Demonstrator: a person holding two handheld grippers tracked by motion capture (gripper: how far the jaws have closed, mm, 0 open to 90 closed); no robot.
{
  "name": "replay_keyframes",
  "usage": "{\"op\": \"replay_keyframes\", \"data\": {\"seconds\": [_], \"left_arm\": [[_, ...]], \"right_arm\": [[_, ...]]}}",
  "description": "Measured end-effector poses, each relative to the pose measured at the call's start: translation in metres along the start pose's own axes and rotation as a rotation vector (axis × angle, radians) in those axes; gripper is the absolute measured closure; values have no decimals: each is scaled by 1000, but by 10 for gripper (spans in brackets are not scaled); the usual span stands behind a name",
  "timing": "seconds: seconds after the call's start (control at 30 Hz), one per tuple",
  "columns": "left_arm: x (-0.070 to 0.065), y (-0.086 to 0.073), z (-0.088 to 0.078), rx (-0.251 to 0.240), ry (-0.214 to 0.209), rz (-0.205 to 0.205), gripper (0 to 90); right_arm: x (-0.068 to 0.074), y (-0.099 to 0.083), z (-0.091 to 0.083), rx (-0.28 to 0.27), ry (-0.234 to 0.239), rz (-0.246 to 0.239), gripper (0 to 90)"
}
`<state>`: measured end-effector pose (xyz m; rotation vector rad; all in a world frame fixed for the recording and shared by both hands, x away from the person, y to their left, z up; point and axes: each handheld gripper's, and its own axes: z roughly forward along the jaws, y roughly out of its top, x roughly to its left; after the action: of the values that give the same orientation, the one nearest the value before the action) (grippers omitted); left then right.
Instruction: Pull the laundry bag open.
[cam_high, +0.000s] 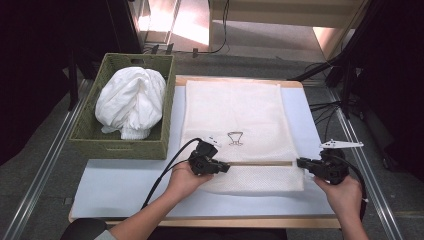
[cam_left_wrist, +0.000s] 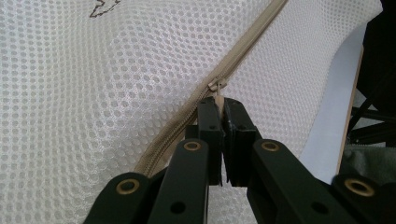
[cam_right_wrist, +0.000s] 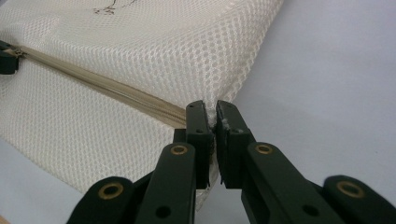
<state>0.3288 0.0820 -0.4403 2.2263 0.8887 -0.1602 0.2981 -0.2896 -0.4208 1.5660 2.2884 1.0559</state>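
A white mesh laundry bag (cam_high: 235, 120) lies flat on the table with a beige zipper (cam_high: 260, 163) running across its near part. My left gripper (cam_high: 226, 168) is shut on the zipper pull (cam_left_wrist: 217, 88), at the zipper's left part. My right gripper (cam_high: 300, 162) is shut on the bag's right edge (cam_right_wrist: 215, 114), where the zipper ends. In the left gripper view my left gripper (cam_left_wrist: 221, 105) pinches the pull tab between its pads. The right gripper view has my right gripper (cam_right_wrist: 211, 112) clamping the mesh corner, with the zipper (cam_right_wrist: 102, 86) running off to the left.
A green woven basket (cam_high: 90, 131) holding bundled white cloth (cam_high: 131, 101) stands at the left of the bag. The table surface (cam_high: 120, 182) is pale blue with a wooden front edge (cam_high: 220, 221). Dark stands and cables (cam_high: 340, 75) are at the right, beyond the table.
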Motion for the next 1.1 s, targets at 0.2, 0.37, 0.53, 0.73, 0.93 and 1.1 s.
{"op": "replay_keyframes", "data": {"seconds": [0.2,0.37,0.53,0.73,0.93,1.1], "left_arm": [[-1,0,0,2,8,5,882],[-1,-1,-1,2,9,3,882],[2,-5,-5,-5,13,-20,882],[4,-8,-12,-7,35,-25,882],[4,-8,-11,-9,38,-24,882],[3,-9,-11,-14,43,-20,881]], "right_arm": [[0,0,0,4,2,0,860],[-1,0,0,4,1,3,860],[-1,0,0,1,-2,6,860],[-2,-1,1,0,-1,5,860],[-1,-1,1,-1,-5,5,860],[-2,-1,1,-2,-5,5,860]]}}
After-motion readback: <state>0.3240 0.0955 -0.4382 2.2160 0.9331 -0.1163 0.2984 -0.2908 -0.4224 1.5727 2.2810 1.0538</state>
